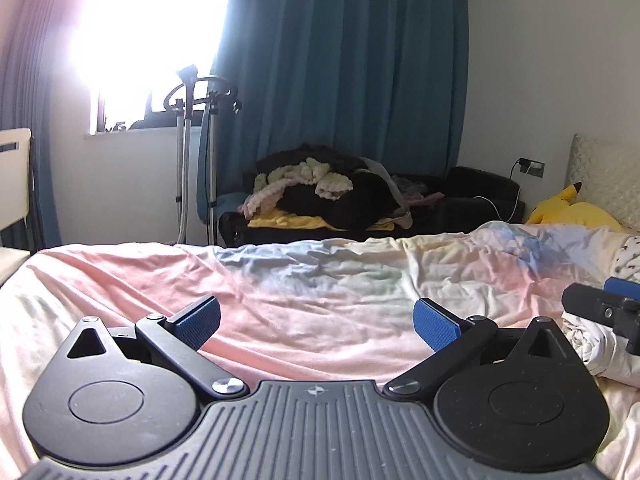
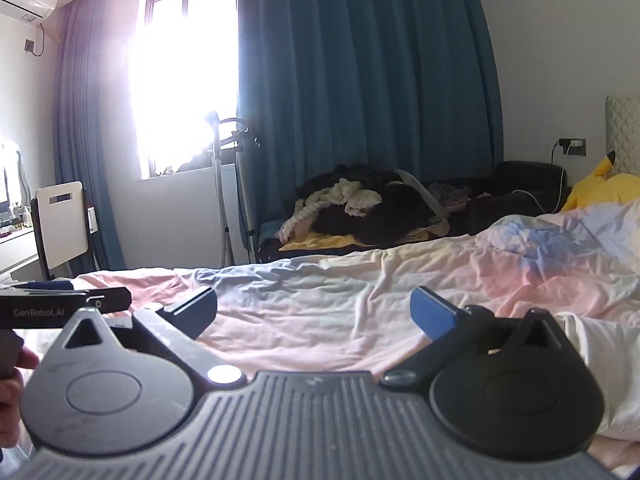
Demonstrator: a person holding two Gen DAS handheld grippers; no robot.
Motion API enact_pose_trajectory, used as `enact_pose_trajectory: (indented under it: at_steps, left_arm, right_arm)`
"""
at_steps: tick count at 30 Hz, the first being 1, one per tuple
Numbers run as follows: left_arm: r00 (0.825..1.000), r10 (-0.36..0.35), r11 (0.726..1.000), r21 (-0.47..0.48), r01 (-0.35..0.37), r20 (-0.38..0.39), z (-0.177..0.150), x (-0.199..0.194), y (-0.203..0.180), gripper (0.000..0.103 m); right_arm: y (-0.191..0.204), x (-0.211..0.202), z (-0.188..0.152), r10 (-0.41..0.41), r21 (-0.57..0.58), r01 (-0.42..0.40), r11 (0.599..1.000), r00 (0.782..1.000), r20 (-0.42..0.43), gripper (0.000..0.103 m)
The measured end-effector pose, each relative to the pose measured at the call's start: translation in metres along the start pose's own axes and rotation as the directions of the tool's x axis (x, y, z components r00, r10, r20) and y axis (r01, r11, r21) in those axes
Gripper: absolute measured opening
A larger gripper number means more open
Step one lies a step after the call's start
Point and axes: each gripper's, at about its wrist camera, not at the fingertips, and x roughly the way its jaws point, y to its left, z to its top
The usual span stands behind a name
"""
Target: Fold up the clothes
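Both tongs [image 1: 316, 322] [image 2: 314, 312] gape empty, white garment [image 1: 592, 344] lying right of them.

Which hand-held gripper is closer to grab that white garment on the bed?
Probably the right hand-held gripper: the crumpled white garment lies just beside its right finger. The left hand-held gripper, also open, faces bare bedsheet.

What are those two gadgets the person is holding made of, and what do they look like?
Each claw, left and right, is black plastic with two round discs, a grey ribbed plate between them, silver screws, and blue textured pads on its two fingers. The left one's side reads "GenRobot.AI" in the right camera's view.
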Motion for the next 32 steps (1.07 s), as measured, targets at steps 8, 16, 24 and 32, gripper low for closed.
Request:
enact_pose_trajectory:
  at_steps: [8,16,24,32]
  left_arm:
    - [1.000,0.016,1.000,-0.014,-0.016,-0.014,-0.0011,0.0035,0.0011,0.103]
    - [1.000,0.019,1.000,-0.024,-0.019,-0.024,-0.0014,0.0050,0.0021,0.103]
    - [0.999,0.024,1.000,-0.014,-0.024,-0.029,-0.0006,0.0080,0.0005,0.103]
    - [0.999,0.025,1.000,-0.007,-0.025,-0.035,-0.0015,0.0088,-0.0005,0.103]
  right_arm:
    - [-0.0019,0.0028,-0.0061,-0.017,0.017,0.017,1.000,1.000,-0.015,0.103]
    - [0.0015,-0.0007,-0.0053,-0.018,0.001,0.018,1.000,1.000,-0.005,0.103]
    - [0.0038,-0.0013,-0.0062,-0.010,-0.011,0.010,1.000,1.000,-0.009,0.103]
    - [0.0006,0.0004,-0.0051,-0.009,-0.011,0.008,1.000,1.000,-0.010,0.103]
